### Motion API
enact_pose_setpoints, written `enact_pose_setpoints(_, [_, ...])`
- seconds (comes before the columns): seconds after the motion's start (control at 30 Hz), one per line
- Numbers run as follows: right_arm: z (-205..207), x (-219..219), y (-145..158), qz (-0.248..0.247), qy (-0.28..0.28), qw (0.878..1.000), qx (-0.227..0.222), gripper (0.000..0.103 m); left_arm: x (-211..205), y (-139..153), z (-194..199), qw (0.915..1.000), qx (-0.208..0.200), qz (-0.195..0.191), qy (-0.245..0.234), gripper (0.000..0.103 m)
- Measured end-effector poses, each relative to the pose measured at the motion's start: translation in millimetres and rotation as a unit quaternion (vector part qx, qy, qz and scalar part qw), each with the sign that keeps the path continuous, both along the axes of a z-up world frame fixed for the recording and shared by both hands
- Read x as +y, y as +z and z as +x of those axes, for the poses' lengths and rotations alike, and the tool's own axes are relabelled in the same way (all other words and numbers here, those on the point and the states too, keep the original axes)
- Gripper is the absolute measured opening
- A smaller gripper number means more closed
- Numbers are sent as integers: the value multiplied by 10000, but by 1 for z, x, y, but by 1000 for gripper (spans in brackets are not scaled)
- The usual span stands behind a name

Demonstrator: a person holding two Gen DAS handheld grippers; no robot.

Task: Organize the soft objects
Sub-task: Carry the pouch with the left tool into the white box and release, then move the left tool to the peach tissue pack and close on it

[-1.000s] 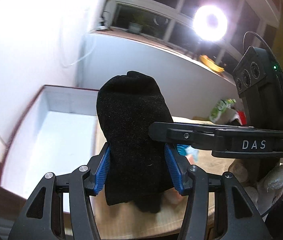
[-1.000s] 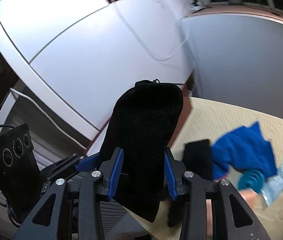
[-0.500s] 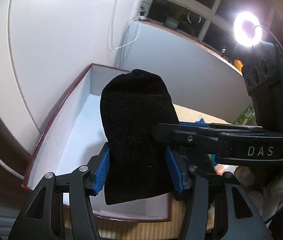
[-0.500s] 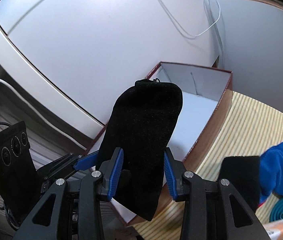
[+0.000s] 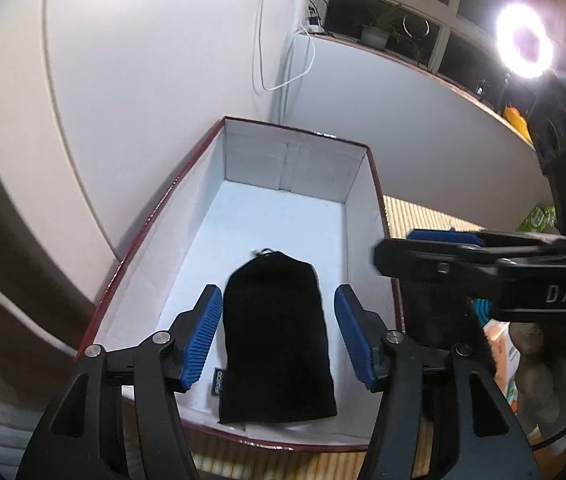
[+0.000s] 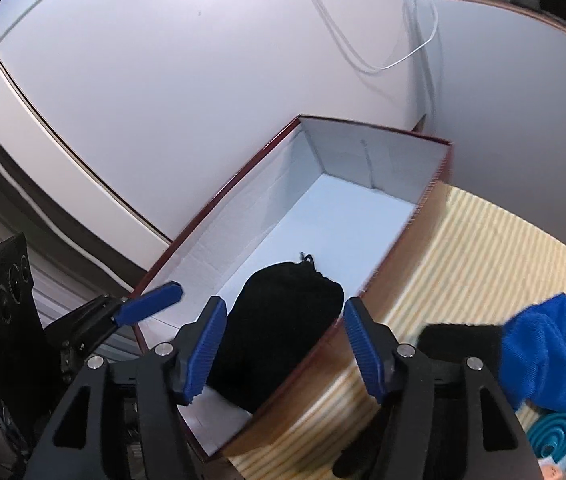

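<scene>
A black sock [image 5: 277, 344] lies flat on the white floor of an open, red-edged box [image 5: 295, 164], near its front end. My left gripper [image 5: 277, 293] hovers over it. Its jaws are opening, and the blue pads stand clear on either side of the sock. In the right wrist view the same black sock [image 6: 283, 320] shows between the opening jaws of my right gripper [image 6: 285, 305], whose pads do not touch it either. One finger of the right gripper [image 5: 483, 266] reaches in over the box's right wall.
The box [image 6: 223, 196] stands against a white wall on a striped mat [image 6: 463, 248]. On the mat right of the box lie another black sock [image 6: 459, 334], a blue cloth [image 6: 543, 352] and a teal coil [image 6: 555, 428]. A gloved hand [image 5: 555, 372] holds the right gripper.
Both grippers carried the black sock left and down over the box, then opened. The sock dropped from their pads onto the box floor.
</scene>
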State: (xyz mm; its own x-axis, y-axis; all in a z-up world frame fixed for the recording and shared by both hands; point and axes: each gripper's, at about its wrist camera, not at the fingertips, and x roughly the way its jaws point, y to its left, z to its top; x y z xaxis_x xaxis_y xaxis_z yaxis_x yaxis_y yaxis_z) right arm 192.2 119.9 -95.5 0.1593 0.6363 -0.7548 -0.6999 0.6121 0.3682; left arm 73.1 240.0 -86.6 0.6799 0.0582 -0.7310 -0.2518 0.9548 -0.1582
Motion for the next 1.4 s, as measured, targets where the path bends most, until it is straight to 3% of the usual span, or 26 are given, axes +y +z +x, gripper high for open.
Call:
enact_pose_setpoints(0.27, [-15, -73, 25, 194, -272, 9989, -320, 59, -19, 15, -18, 9992, -321, -183, -151, 58])
enact_pose_setpoints(0.43, [-28, -135, 33, 395, -536, 9958, -626, 67, -45, 16, -28, 9976, -458, -320, -420, 64])
enact_pose_setpoints(0.63, [-38, -197, 36, 275, -790, 9935, -773, 69, -79, 13, -36, 9941, -533, -532, -781, 64])
enact_pose_setpoints(0.87, [-39, -257, 23, 142, -1152, 9916, -572, 69, -131, 2, -48, 9890, -536, -710, -1183, 64])
enact_pose_setpoints(1.0, [-36, -274, 5, 64, -1246, 9916, -339, 69, -156, -12, -50, 9838, -441, -1076, -1364, 64])
enact_pose_setpoints(1.2, [-32, -283, -23, 20, -1204, 9927, 53, 69, -184, -36, -42, 9772, -175, -1449, -1543, 64])
enact_pose_setpoints(1.4, [-29, -278, -42, 8, -1020, 9942, 336, 68, -210, -51, -28, 9761, 60, -1337, -1711, 64])
